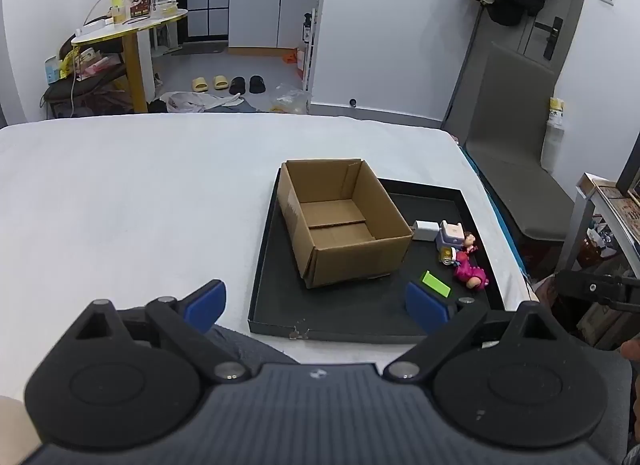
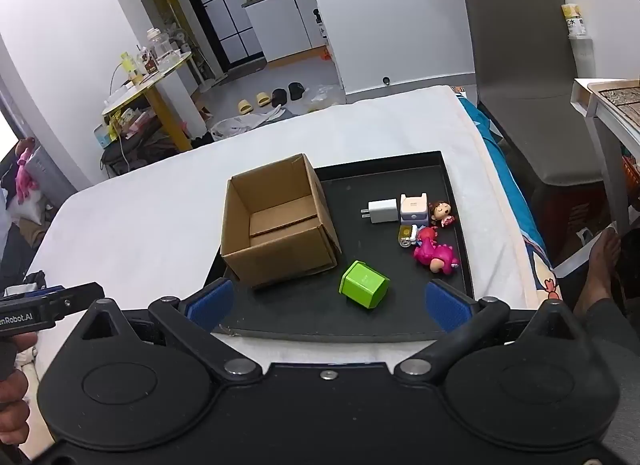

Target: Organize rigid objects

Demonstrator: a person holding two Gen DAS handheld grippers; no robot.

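Observation:
An empty open cardboard box (image 1: 340, 221) (image 2: 276, 221) stands on the left part of a black tray (image 1: 352, 313) (image 2: 400, 317) on a white bed. Right of the box lie a green cube (image 2: 365, 284) (image 1: 436, 284), a white charger plug (image 2: 380, 211) (image 1: 425, 230), a pale pink and lilac cube (image 2: 414, 209) (image 1: 451, 234), a small doll figure (image 2: 441, 213), a small yellow item (image 2: 406, 236) and a pink dinosaur toy (image 2: 436, 256) (image 1: 472, 274). My left gripper (image 1: 316, 305) is open and empty, at the tray's near edge. My right gripper (image 2: 330, 305) is open and empty, just short of the green cube.
The white bed (image 1: 140, 193) stretches left of the tray. A grey chair (image 2: 520, 65) and a side table (image 2: 608, 105) stand to the right of the bed. A yellow-legged table (image 1: 128, 29) with bottles is across the room. The person's bare foot (image 2: 602, 265) is at right.

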